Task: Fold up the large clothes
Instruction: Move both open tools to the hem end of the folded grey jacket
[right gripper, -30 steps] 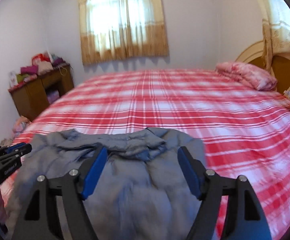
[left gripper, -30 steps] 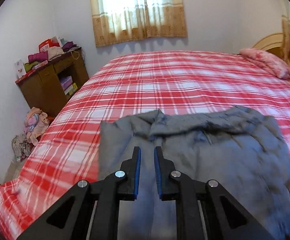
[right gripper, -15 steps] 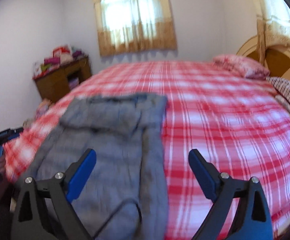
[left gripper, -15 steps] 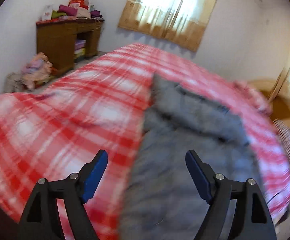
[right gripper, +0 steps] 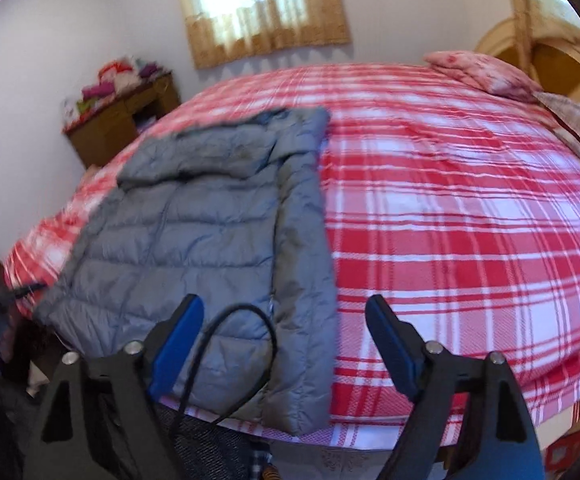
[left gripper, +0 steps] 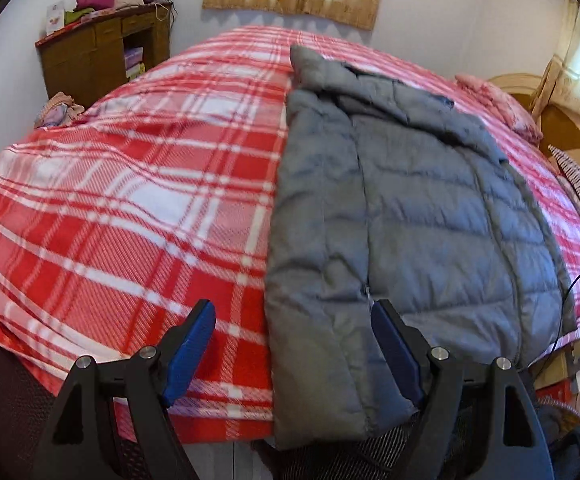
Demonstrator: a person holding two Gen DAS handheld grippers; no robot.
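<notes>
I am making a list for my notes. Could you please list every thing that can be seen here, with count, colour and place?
jacket: one, grey, flat on the bed, hem at the near edge
bed: one, red and white plaid cover
pillow: one, pink, by the headboard
headboard: one, wooden, far right
cabinet: one, brown, by the far wall, clothes piled on top
curtain: one, beige, on the window
cable: one, black, near the right gripper
left gripper: black, blue pads, open
right gripper: black, blue pads, open

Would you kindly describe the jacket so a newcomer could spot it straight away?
Start at the large bed with the red and white plaid cover. The jacket lies flat along its near edge, hem slightly overhanging. It is the only grey, quilted, puffy thing on the bed; the pillows are pink.
</notes>
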